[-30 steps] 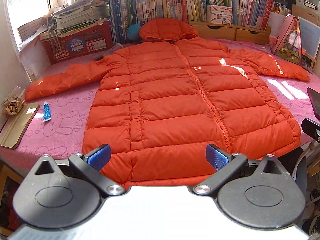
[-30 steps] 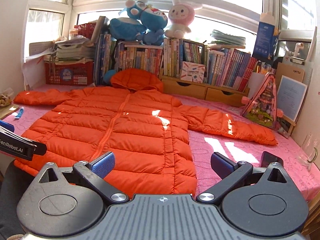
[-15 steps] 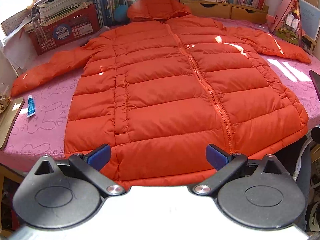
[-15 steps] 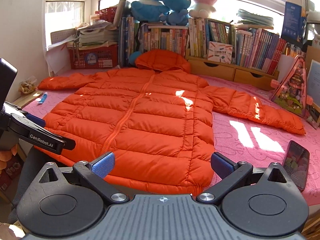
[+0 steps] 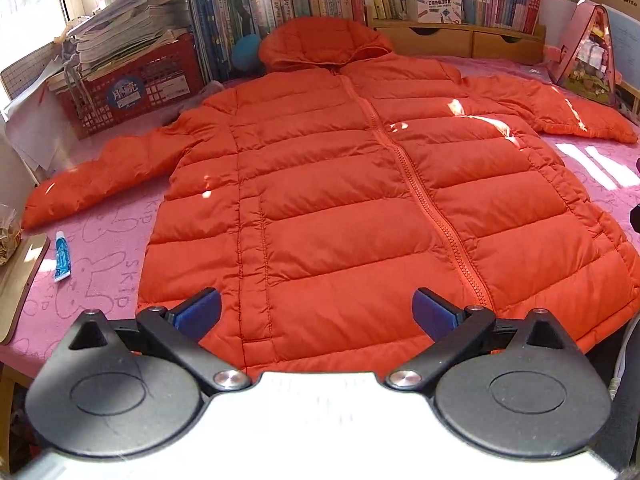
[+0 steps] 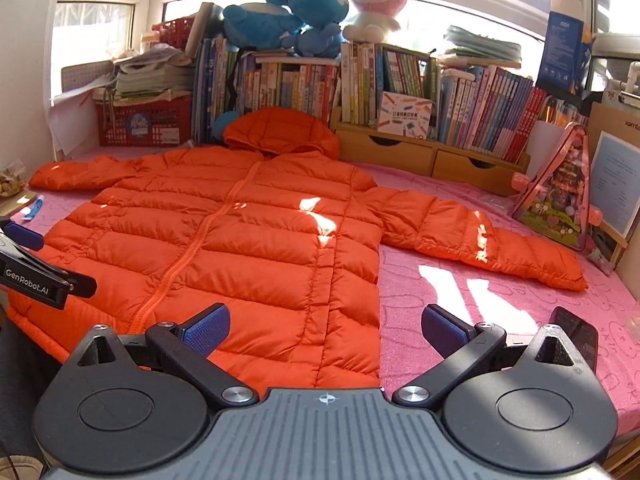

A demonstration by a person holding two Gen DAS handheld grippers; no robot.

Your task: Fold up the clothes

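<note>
Pink rabbit-print cloth [image 5: 100, 272] covers bench; orange quilted hooded jacket [image 5: 352, 200] spread flat. Bookshelf [image 6: 304, 84] behind. Left hand-held gripper [image 5: 316, 314] and right hand-held gripper [image 6: 326, 326]: both wide open, empty.

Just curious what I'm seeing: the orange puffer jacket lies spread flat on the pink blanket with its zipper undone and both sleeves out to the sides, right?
Not quite. The jacket is zipped closed, as the left wrist view shows; it does lie flat on the pink blanket, sleeves out.

Jacket [image 5: 360, 208] flat on blanket [image 6: 480, 300], hood toward books [image 6: 304, 84] at back. Sleeves spread left and right. Basket [image 5: 136, 88] behind left sleeve, tube [image 5: 62, 256] before it. Phone [image 6: 576, 336] right of hem. Plush toys [image 6: 312, 4] on books.
</note>
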